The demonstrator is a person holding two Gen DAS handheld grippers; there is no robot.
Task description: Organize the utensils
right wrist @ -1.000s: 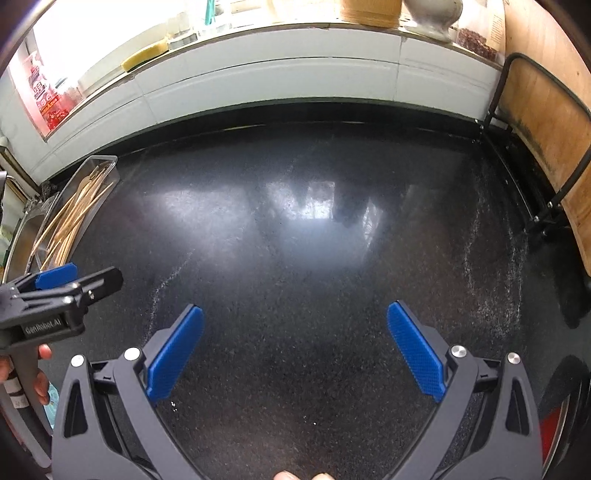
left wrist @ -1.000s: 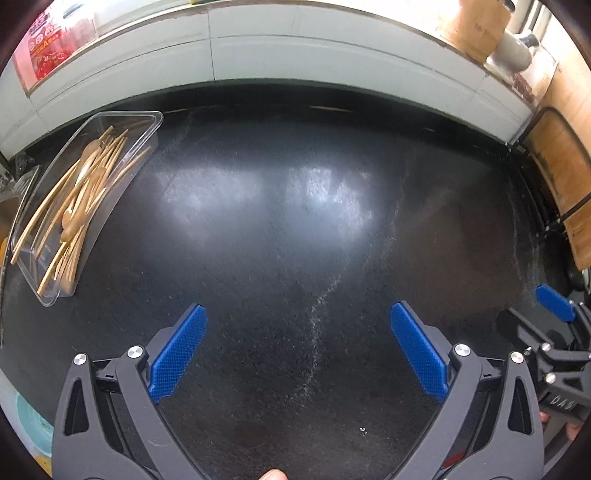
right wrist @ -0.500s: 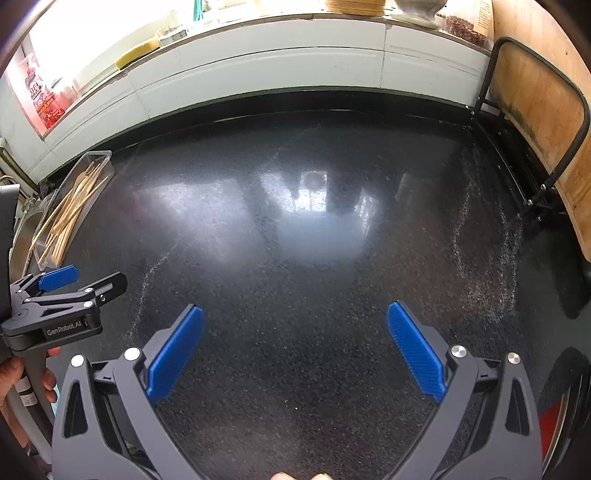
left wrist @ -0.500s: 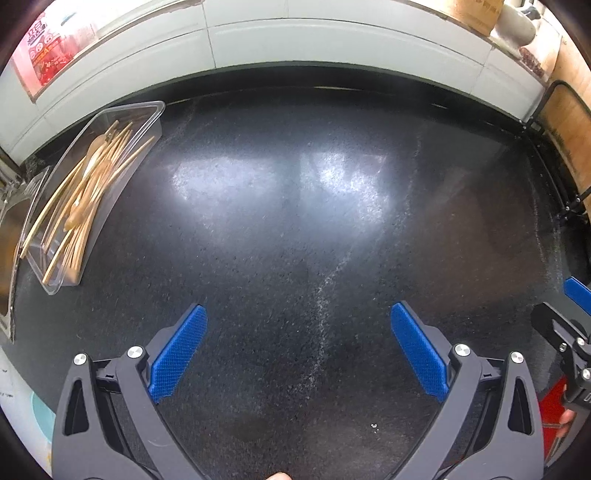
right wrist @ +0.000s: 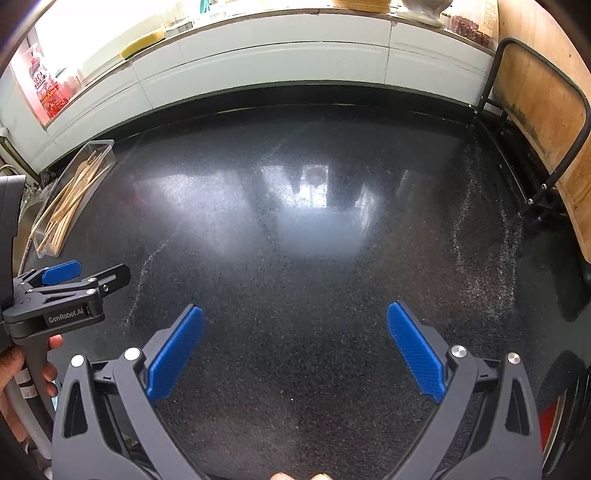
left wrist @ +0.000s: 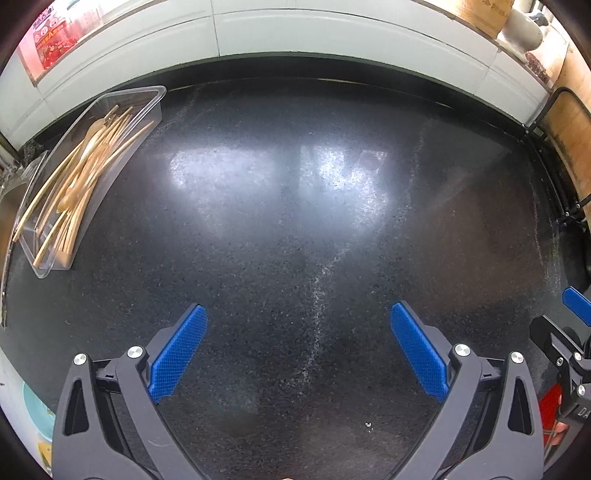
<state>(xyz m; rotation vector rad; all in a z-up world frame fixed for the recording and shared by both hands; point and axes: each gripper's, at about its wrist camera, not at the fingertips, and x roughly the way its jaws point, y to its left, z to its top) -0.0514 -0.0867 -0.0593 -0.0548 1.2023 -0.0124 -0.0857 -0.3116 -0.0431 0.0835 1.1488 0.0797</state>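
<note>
Left hand-held gripper (left wrist: 297, 328): hovering over the bare black bench (left wrist: 295, 229), its 2 blue pads (left wrist: 177, 354) spread wide, released, gripping nothing.
Right hand-held gripper (right wrist: 295, 328): hanging over the same bench, also spread wide and empty.
Utensils (left wrist: 79, 181): lying as a loose wooden bundle in the clear tray (left wrist: 155, 96), which is sitting at the bench's far left, near the white wall (left wrist: 295, 33) and well apart from both hand-held grippers.
Loose utensils: none showing on the open bench in either view; whether any are lying out of frame cannot be told.
Step in hand: judging from this, either the sorting is finishing or the left side is lining up for the tray.
Doing it well: if reaching in, the left hand-held gripper is the nearer one; it should be coming along the tray's long axis, narrowing over 1 handle and lifting straight, since the thin sticks are overlapping and likely to drag neighbours out. 1 stick is leaning over the tray's rim, so it looks the easiest first pick.
Left view only: showing the tray large enough to tell spoon-like shapes from straight sticks, plus the right hand-held gripper's tip at the right edge.
Right view only: showing the left hand-held gripper side-on with the fingers (right wrist: 51, 362) of the person's hand on its handle, and a wooden board (right wrist: 539, 110) in a black rack at the far right.
</note>
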